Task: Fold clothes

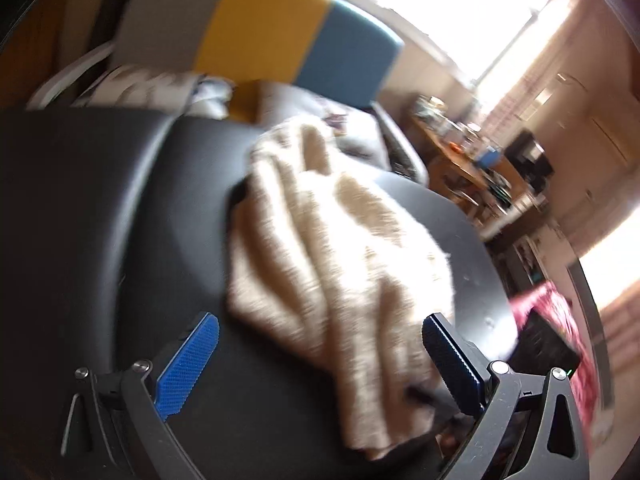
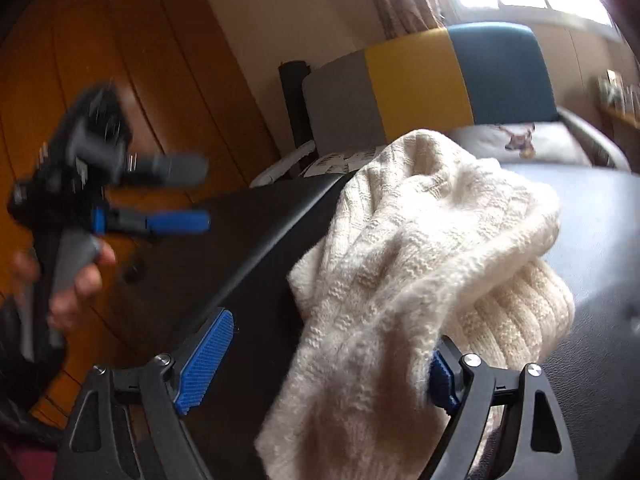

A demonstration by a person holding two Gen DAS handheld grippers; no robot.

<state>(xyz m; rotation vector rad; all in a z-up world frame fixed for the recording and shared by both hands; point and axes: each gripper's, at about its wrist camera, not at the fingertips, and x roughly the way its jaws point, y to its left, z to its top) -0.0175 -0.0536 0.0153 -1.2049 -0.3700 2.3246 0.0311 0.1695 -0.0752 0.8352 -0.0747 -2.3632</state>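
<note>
A cream cable-knit sweater lies bunched on a black leather surface, near its edge. The right gripper and left gripper stand spread apart, fabric draped between their blue pads.

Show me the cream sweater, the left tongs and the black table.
cream sweater (image 2: 420, 240), right wrist view, middle of its knit.
left tongs (image 2: 188, 192), right wrist view, between its fingertips.
black table (image 1: 100, 200), left wrist view, bare top.
</note>
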